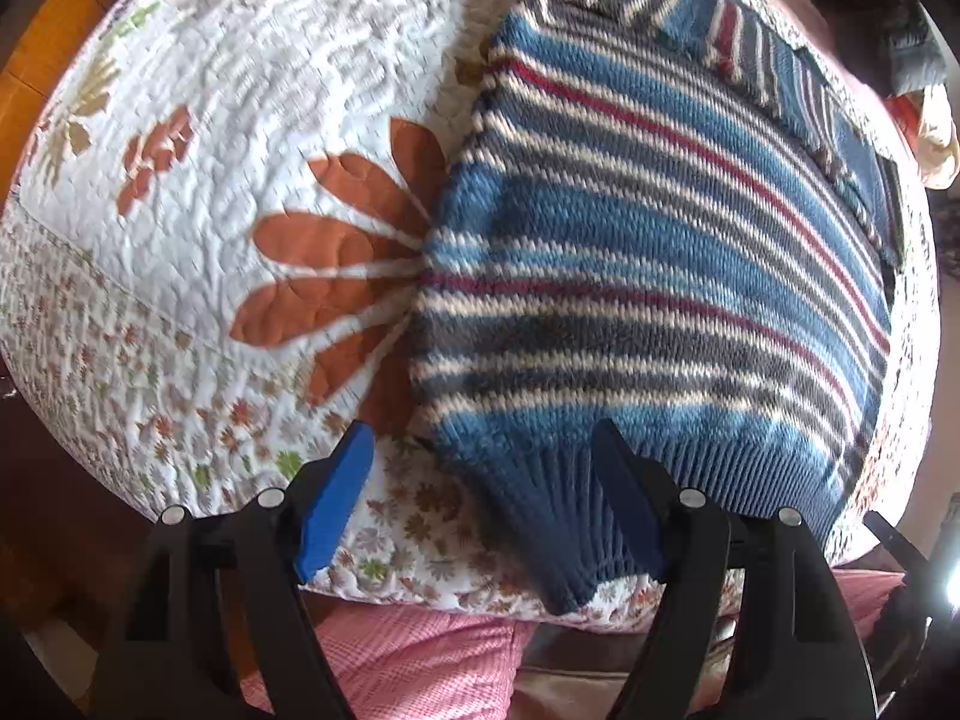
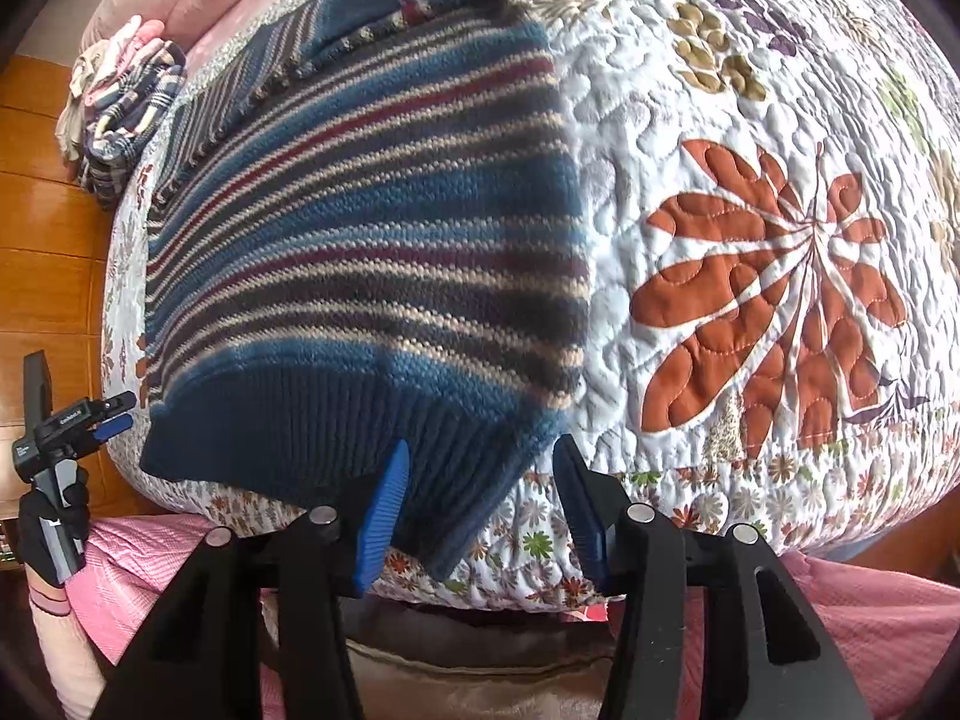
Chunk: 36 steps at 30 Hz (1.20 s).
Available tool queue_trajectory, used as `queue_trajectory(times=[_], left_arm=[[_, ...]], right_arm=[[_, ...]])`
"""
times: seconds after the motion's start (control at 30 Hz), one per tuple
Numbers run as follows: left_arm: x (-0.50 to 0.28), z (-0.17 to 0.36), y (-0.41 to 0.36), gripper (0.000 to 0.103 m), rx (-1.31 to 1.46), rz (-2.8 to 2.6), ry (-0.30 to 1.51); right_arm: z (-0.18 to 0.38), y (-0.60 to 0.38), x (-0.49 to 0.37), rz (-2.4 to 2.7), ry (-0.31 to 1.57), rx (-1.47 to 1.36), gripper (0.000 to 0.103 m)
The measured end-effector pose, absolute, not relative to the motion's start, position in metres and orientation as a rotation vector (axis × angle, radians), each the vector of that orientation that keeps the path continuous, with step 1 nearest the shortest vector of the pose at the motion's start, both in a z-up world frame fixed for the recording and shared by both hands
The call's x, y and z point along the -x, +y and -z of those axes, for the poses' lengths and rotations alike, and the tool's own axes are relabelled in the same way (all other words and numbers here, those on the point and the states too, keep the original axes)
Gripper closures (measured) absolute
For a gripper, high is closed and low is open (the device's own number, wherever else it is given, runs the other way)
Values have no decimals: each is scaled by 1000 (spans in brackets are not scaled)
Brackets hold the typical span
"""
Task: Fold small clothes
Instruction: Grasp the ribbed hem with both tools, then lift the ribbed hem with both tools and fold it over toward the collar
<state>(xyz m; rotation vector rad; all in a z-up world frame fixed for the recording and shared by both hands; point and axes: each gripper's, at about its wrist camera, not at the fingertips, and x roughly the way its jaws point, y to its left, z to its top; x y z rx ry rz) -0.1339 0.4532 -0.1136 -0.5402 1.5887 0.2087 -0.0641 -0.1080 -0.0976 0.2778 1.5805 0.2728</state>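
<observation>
While both tools are hanging low at the bottom of each frame, the left gripper (image 1: 480,498) and the right gripper (image 2: 477,507) are gaping wide, each straddling a corner of the dark-blue ribbed hem (image 2: 312,438), seemingly lining up to pinch and lift it. Beyond them, the blue, grey, white and red striped knitted sweater (image 1: 648,252) is lying flat on the white floral quilted bedspread (image 2: 690,90), sleeves seemingly tucked in. Further off, upper left in the right view, a plaid cloth heap (image 2: 126,102) is waiting.
</observation>
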Motion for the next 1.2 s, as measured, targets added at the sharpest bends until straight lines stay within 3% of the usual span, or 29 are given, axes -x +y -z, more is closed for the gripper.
queue_trajectory(times=[0.37,0.57,0.6,0.63,0.7,0.77,1.2], left_arm=[[137,143,431,32,613,-164,1688],[137,157,417,56,618,-143,1731],[140,156,413,67,617,-141,1731],[141,157,411,74,622,-140,1734],[142,158,411,88,639,-139,1731],[145,156,411,92,663,-132,1707],[125,109,428,94,829,-8,1459]], right_arm=[[133,-99,76,-269,1712,-328,52],[141,-86,77,-260,1723,-249,59],[141,-84,78,-264,1720,-241,67],[141,-82,79,-271,1718,-241,81],[141,-79,80,-283,1712,-247,88],[138,-77,80,-299,1702,-261,92],[78,-102,40,-420,1528,-496,94]])
